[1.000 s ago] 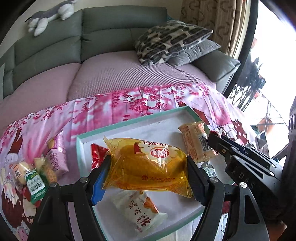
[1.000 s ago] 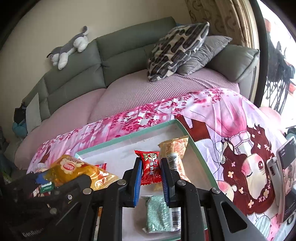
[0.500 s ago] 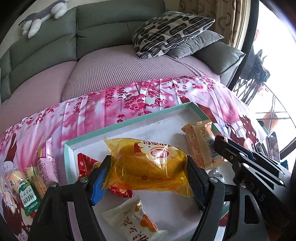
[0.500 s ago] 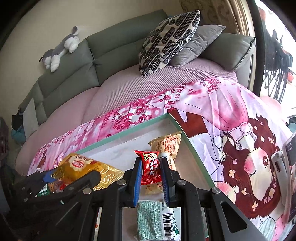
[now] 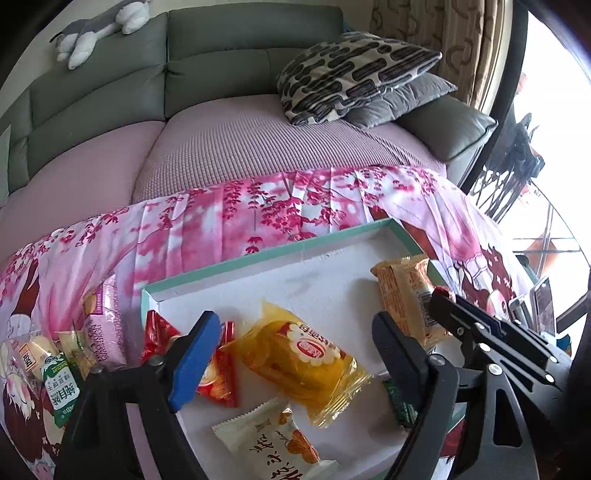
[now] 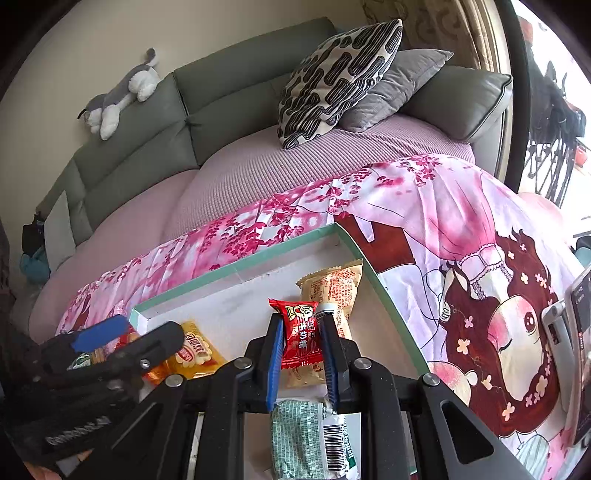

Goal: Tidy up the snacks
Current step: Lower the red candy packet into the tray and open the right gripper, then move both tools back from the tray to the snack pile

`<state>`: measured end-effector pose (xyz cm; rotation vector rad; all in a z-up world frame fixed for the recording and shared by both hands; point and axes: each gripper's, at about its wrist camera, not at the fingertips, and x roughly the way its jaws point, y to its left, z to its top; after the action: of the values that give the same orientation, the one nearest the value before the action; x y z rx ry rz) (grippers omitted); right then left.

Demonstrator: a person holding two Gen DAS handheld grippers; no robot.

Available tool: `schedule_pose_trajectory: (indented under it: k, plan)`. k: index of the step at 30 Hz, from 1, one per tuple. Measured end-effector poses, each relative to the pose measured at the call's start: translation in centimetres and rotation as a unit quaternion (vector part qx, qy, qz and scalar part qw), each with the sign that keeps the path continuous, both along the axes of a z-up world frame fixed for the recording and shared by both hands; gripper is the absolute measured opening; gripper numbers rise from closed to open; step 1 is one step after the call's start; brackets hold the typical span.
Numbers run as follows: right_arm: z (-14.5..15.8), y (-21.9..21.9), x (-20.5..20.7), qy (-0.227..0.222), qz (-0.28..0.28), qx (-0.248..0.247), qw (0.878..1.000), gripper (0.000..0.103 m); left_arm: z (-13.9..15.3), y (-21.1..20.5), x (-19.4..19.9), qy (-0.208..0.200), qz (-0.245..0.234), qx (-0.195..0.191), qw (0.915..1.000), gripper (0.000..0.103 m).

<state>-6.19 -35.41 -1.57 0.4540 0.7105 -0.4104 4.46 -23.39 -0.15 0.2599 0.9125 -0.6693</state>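
Two tools work over a shallow white tray w/ a mint-green rim (image 5: 258, 256) that sits on a pink cherry-blossom cartoon-print cloth (image 5: 229, 221) spread over the table. Left tool (image 5: 291, 343) is spread wide, gripping nothing; its blue-padded finger (image 5: 192, 354) is on the left and its black finger on the right. Between them, lying flat on the tray floor, is a clear yellow cake packet w/ a red-and-white logo (image 5: 301, 354). Just left of it, partly behind the blue pad, lies a red foil snack packet (image 5: 218, 369). Near edge of tray: a white packet w/ orange print and black characters (image 5: 273, 443). Far right corner of tray: an orange-and-cream wrapped biscuit pack (image 5: 402, 291), partly hidden by the other tool.

Right tool (image 6: 301, 345) is clamped on a small red sweet wrapper w/ yellow-white lettering (image 6: 297, 334), held upright above the tray. Below it, nearer the camera, lies a pale green patterned packet w/ a barcode (image 6: 306, 439). Behind the red wrapper the biscuit pack shows again, close to the tray's right rim.

Left of the tray, on the cloth: a pink-purple snack bag (image 5: 105, 328) and a small heap of mixed packets incl. one w/ a green-and-white label (image 5: 61, 391). Far side: a grey-green sofa (image 5: 229, 48) w/ a black-and-white patterned cushion (image 5: 351, 70) and a grey-and-white plush toy (image 5: 99, 29) on the backrest.
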Motion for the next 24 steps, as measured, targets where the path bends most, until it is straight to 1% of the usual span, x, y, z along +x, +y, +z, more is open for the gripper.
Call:
schedule_pose_trajectory:
  k: [5, 8, 9, 10, 11, 12, 13, 14, 17, 19, 20, 21, 22, 23, 24]
  plan:
    - [-0.3, 0.1, 0.3, 0.012, 0.005, 0.000, 1.000, 0.024, 1.1, 1.2, 0.3, 0.000, 0.024, -0.008, 0.9997, 0.085]
    - [-0.6, 0.4, 0.6, 0.021, 0.016, 0.002, 1.000, 0.024, 1.7, 2.0, 0.5, -0.006, 0.041, -0.009, 0.9991, 0.086]
    - [-0.6, 0.5, 0.7, 0.024, 0.020, 0.000, 1.000, 0.025, 1.9, 2.4, 0.7, -0.007, 0.051, -0.009, 0.9986, 0.086]
    - [-0.6, 0.7, 0.8, 0.027, 0.021, -0.003, 0.999, 0.029, 2.0, 2.6, 0.8, -0.008, 0.058, -0.009, 0.9982, 0.087]
    - [-0.7, 0.8, 0.8, 0.029, 0.022, -0.007, 0.999, 0.041, 2.0, 3.0, 1.0, -0.008, 0.066, -0.009, 0.9978, 0.089]
    - [-0.7, 0.8, 0.8, 0.031, 0.021, -0.009, 0.999, 0.061, 2.0, 3.3, 1.2, -0.010, 0.074, -0.010, 0.9972, 0.093]
    - [-0.7, 0.9, 0.8, 0.033, 0.020, -0.011, 0.999, 0.068, 2.0, 3.7, 1.4, -0.012, 0.085, -0.011, 0.9962, 0.095]
    - [-0.6, 0.9, 0.9, 0.034, 0.020, -0.012, 0.999, 0.071, 2.0, 4.1, 1.7, -0.014, 0.095, -0.011, 0.9953, 0.096]
    - [-0.6, 1.1, 1.0, 0.036, 0.026, -0.017, 0.999, 0.072, 1.7, 5.3, 2.4, -0.017, 0.130, -0.006, 0.9914, 0.098]
    - [-0.7, 1.3, 1.1, 0.040, 0.026, -0.021, 0.999, 0.079, 1.4, 6.2, 2.9, -0.025, 0.154, 0.005, 0.9878, 0.100]
    - [-0.7, 1.3, 1.2, 0.041, 0.025, -0.024, 0.999, 0.087, 1.2, 6.7, 3.2, -0.029, 0.167, 0.012, 0.9854, 0.100]
    - [-0.7, 1.3, 1.2, 0.041, 0.023, -0.026, 0.999, 0.093, 1.0, 7.0, 3.4, -0.029, 0.176, 0.016, 0.9838, 0.100]
    - [-0.7, 1.3, 1.2, 0.040, 0.021, -0.027, 0.999, 0.096, 0.7, 7.5, 3.7, -0.029, 0.191, 0.022, 0.9809, 0.100]
    - [-0.7, 1.2, 1.2, 0.038, 0.020, -0.028, 0.999, 0.103, 0.3, 8.1, 4.1, -0.028, 0.205, 0.027, 0.9780, 0.100]
    - [-0.6, 1.2, 1.1, 0.035, 0.018, -0.029, 0.999, 0.103, 0.1, 8.5, 4.3, -0.026, 0.213, 0.030, 0.9762, 0.100]
